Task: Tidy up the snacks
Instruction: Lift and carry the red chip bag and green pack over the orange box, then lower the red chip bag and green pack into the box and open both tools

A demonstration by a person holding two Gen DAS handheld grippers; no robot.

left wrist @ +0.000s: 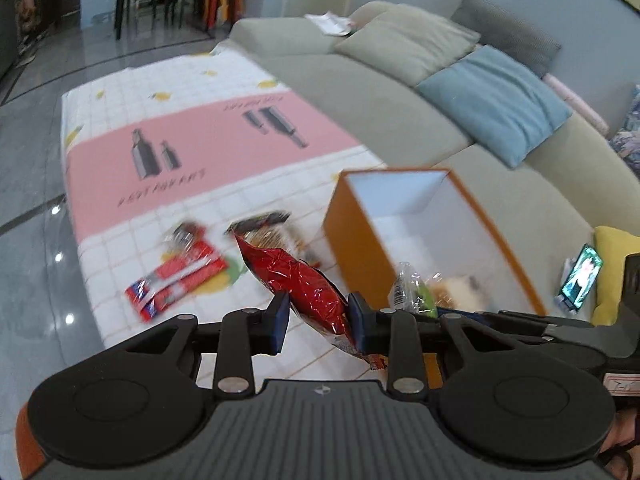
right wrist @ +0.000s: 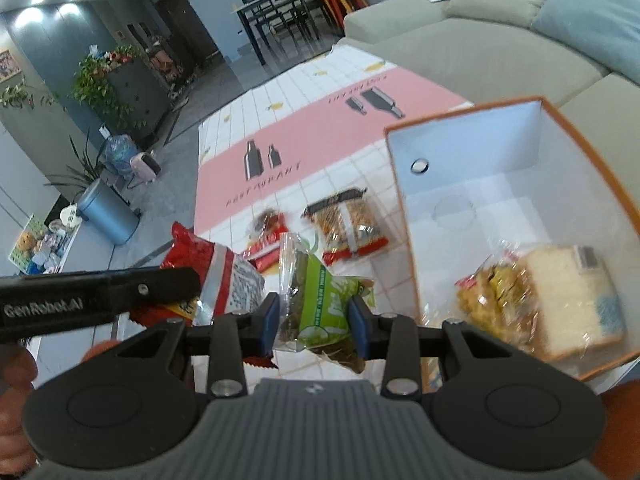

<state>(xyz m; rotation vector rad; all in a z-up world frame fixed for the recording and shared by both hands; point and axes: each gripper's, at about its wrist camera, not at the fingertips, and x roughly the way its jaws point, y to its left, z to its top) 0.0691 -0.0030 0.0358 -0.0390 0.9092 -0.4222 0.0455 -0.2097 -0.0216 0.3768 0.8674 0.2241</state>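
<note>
Gripping the red packet (left wrist: 308, 284) in my left gripper (left wrist: 319, 322) and the green packet (right wrist: 320, 304) in my right gripper (right wrist: 313, 322), I fear slippery foil sliding free short of the orange box (right wrist: 404, 216) ahead.

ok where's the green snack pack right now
In the right wrist view the green snack pack sits clamped between the right gripper pads, left of the orange box.
</note>
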